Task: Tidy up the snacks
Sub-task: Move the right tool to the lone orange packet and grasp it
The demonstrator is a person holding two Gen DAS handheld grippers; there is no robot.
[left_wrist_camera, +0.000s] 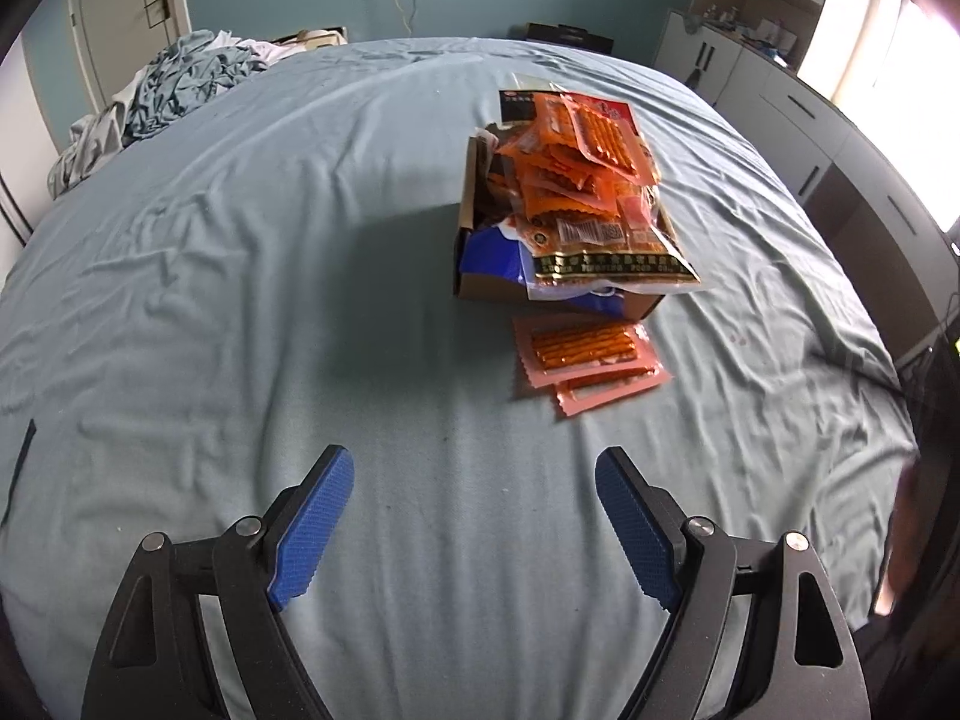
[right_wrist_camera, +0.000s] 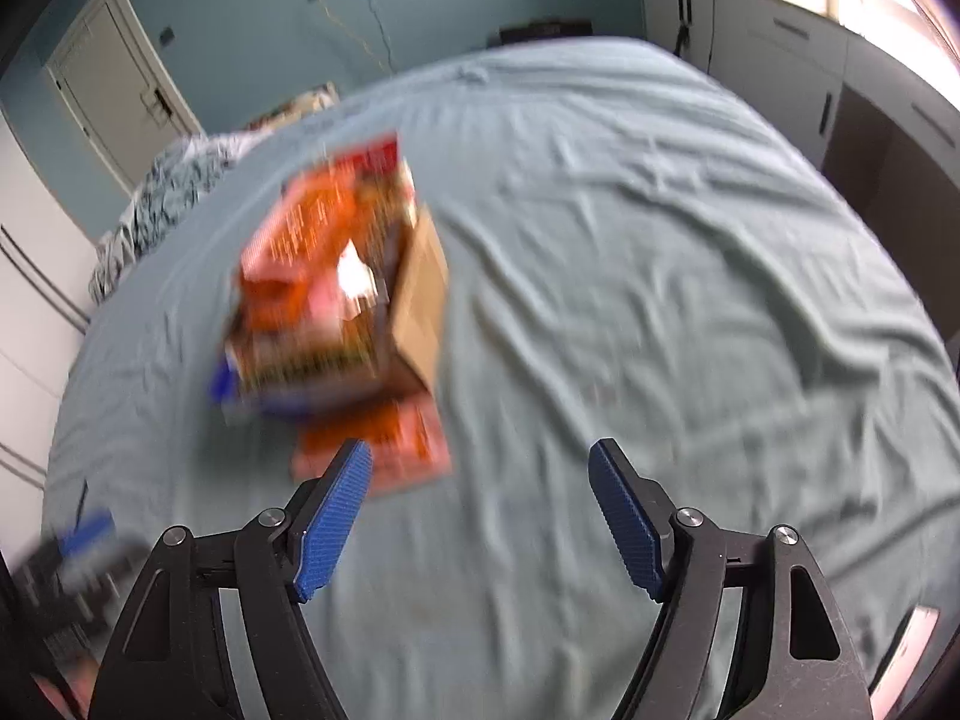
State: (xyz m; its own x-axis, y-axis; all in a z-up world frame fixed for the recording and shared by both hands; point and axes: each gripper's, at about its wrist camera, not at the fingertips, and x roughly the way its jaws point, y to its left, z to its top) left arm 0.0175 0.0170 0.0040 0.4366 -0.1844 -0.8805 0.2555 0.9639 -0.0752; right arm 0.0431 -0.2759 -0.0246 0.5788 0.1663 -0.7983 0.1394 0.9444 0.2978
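Now both your left gripper (left_wrist_camera: 474, 474) and right gripper (right_wrist_camera: 480, 468) hang released and empty; next, collect the loose packets (left_wrist_camera: 591, 360) into the overfilled box (left_wrist_camera: 558, 300).

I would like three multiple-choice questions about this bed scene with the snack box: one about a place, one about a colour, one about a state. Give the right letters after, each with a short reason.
1. Where do the loose pink snack packets lie?
A. On the sheet in front of the cardboard box
B. On the pile of clothes
C. Between the left gripper's pads

2. What colour are the gripper pads?
A. Red
B. Blue
C. White

3. How is the cardboard box?
A. Empty
B. Closed with a lid
C. Piled above its rim with orange snack packs

Answers:
1 A: they lie flat on the bed sheet against the box's near side.
2 B: both pads on each gripper show blue textured faces.
3 C: the orange snack packs rise over the rim and a large bag hangs over the front.
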